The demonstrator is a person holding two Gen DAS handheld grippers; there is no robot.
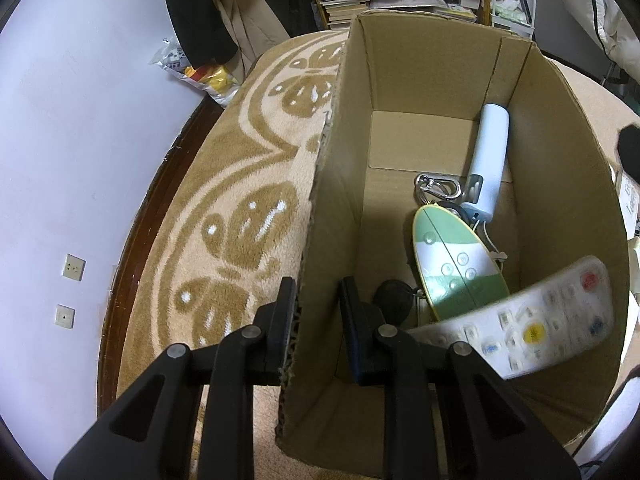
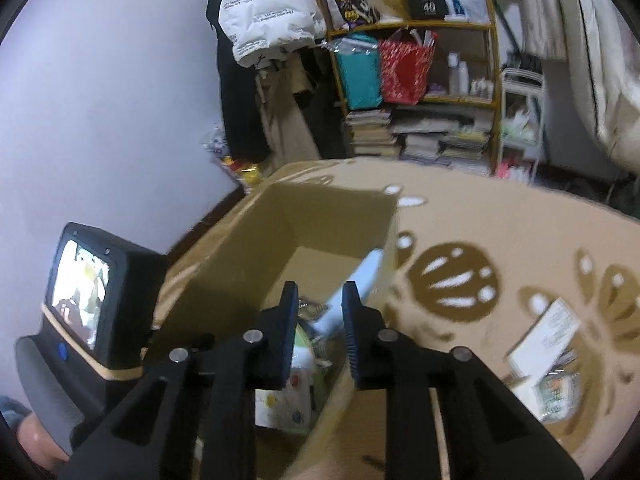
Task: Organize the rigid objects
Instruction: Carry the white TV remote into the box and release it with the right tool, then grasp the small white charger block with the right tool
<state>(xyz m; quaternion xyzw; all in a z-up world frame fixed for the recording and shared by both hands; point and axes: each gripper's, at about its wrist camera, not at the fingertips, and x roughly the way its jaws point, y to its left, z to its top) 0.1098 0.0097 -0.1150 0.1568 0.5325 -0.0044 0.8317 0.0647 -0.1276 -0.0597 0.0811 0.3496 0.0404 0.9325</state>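
Cardboard box [image 1: 420, 80] wall sits loosely between your left gripper [image 1: 316, 300] jaws, open astride it, while your right gripper [image 2: 320, 300] jaws hang empty and parted above the blurred white remote [image 1: 540, 320]; it may bounce onto the green-and-white remote [image 1: 456, 260].

We see the left gripper [image 1: 318, 312] straddling the cardboard box [image 1: 560, 184] wall, jaws apart. A blurred white remote [image 1: 532, 328] sits above the green-and-white oval remote [image 1: 456, 264].

Left gripper [image 1: 318, 312] fingers apart, straddling wall; right gripper [image 2: 320, 312] fingers apart, empty.
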